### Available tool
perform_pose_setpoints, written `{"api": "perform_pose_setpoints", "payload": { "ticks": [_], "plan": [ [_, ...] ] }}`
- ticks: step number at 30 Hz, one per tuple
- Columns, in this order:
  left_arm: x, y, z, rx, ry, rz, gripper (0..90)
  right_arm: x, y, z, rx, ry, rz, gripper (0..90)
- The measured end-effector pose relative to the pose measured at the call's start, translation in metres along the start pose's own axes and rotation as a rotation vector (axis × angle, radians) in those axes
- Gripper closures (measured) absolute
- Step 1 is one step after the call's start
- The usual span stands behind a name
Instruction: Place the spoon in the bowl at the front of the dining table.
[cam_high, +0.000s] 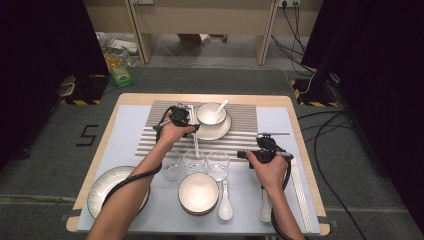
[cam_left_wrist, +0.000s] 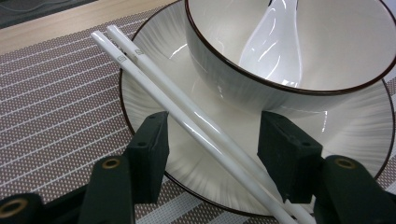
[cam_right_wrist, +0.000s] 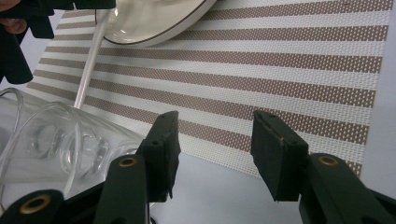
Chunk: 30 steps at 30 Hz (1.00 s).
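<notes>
A pair of white chopsticks (cam_left_wrist: 187, 116) lies slanted across the rim of a white plate (cam_left_wrist: 154, 88), which carries a bowl (cam_left_wrist: 243, 70) with a white spoon (cam_left_wrist: 275, 42) in it. My left gripper (cam_left_wrist: 214, 140) is open astride the chopsticks, its pads clear of them on both sides. From above, the left gripper (cam_high: 186, 122) sits just left of the bowl (cam_high: 211, 114) on the striped placemat (cam_high: 245, 120). My right gripper (cam_high: 250, 152) is open with nothing between its jaws, at the placemat's near right edge. That right gripper (cam_right_wrist: 215, 135) hovers over the mat's edge.
Three clear glasses (cam_high: 194, 161) stand in a row below the placemat, close to the right gripper's left side (cam_right_wrist: 56, 140). Nearer the person are stacked bowls (cam_high: 198, 192), two white spoons (cam_high: 225, 202), a large plate (cam_high: 102, 192) and more chopsticks (cam_high: 300, 187) along the right edge.
</notes>
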<state>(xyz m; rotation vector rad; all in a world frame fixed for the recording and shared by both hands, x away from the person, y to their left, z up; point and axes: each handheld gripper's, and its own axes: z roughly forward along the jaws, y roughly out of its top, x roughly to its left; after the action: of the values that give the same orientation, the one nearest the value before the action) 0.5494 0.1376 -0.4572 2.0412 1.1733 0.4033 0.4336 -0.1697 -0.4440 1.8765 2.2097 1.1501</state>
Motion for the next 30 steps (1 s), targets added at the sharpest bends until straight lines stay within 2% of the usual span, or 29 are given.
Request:
{"api": "perform_pose_setpoints", "payload": {
  "ticks": [8,13,30],
  "plan": [
    [-0.0033,-0.0017,0.0027,0.018,0.000,0.000,44.6,0.0007,-0.0003,0.0005,0.000,0.001,0.000,52.0],
    [-0.0035,-0.0022,0.0038,0.027,-0.002,0.014,49.3,-0.0001,-0.0002,0.0002,0.000,0.006,0.001,52.0],
    [0.0015,-0.0006,0.0047,0.046,-0.020,0.018,54.3,-0.0007,-0.0003,0.0014,0.006,0.010,0.002,51.9]
  ]
}}
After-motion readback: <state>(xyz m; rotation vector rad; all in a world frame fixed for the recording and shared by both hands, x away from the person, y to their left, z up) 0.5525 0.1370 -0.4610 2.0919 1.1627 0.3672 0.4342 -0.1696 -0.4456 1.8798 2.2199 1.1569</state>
